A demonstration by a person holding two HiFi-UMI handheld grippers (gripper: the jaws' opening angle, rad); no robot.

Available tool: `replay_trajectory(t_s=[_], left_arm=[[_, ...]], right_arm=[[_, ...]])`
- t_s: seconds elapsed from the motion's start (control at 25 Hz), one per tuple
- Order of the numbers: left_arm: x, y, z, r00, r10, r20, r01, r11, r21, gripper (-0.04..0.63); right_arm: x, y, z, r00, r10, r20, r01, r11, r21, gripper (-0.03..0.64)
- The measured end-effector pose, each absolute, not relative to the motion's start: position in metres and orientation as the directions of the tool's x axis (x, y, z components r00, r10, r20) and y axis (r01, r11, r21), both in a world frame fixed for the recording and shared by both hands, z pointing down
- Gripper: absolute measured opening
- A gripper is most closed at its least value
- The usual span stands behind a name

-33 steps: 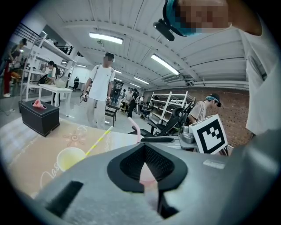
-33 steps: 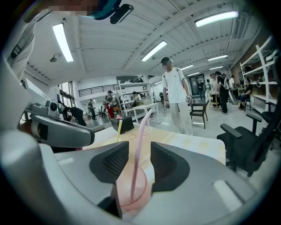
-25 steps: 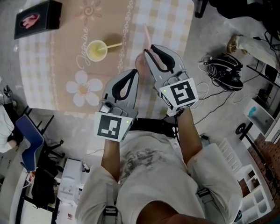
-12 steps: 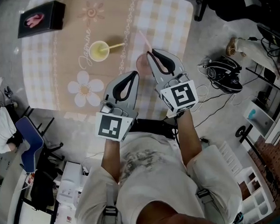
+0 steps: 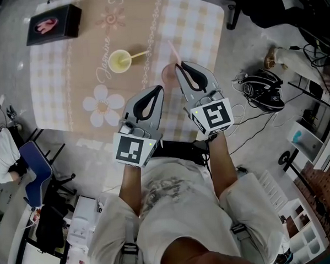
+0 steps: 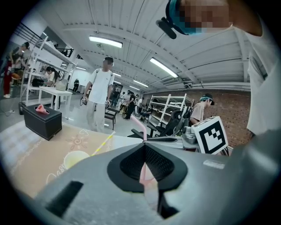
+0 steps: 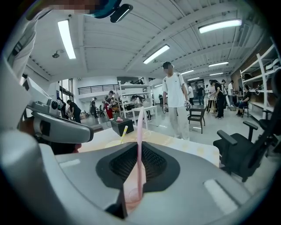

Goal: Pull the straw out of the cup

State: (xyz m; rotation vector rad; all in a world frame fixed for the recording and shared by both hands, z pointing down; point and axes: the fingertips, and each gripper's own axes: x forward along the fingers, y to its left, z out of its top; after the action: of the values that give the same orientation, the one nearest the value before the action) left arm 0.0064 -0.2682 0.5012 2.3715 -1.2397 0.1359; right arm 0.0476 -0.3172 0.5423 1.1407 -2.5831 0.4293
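**Right tool pinches the pink straw above its cup**

A worktop (image 5: 57,79) under a beige, checked and flowered cloth stands in a busy workshop hall. A black box (image 5: 53,24) lies far to the left of the pink cup (image 5: 168,73), at the worktop's far corner. A yellow cup (image 5: 119,61) with a yellow straw (image 5: 138,54) stands nearer to the pink cup, still on its left and apart from it.

The left tool (image 5: 161,88) has its jaws together on nothing. Its tips are just short of the pink cup, on the cup's near left.

The pink straw (image 7: 139,145) stands upright in the pink cup. The right tool (image 5: 178,65) comes over the cup from its near right. Its jaws have just been closing and now clamp the straw between them, above the cup's rim.
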Motion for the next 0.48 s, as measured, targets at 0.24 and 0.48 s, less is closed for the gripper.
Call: replay_trajectory(t_s=[0.24,0.48], left_arm=[[0.002,-0.263,0.493,0.592,-0.757,0.277,-0.796,-0.497,0.344,0.005],[0.002,-0.257,0.483,0.602,-0.755,0.261,-0.79,-0.515,0.334,0.005]], right_arm=[[0.047,-0.312,0.532,-0.637,-0.683,0.358,-0.759,0.636,-0.137,0.038],[0.048,-0.307,0.518,-0.627,-0.7,0.34,-0.768,0.629,-0.12,0.038]])
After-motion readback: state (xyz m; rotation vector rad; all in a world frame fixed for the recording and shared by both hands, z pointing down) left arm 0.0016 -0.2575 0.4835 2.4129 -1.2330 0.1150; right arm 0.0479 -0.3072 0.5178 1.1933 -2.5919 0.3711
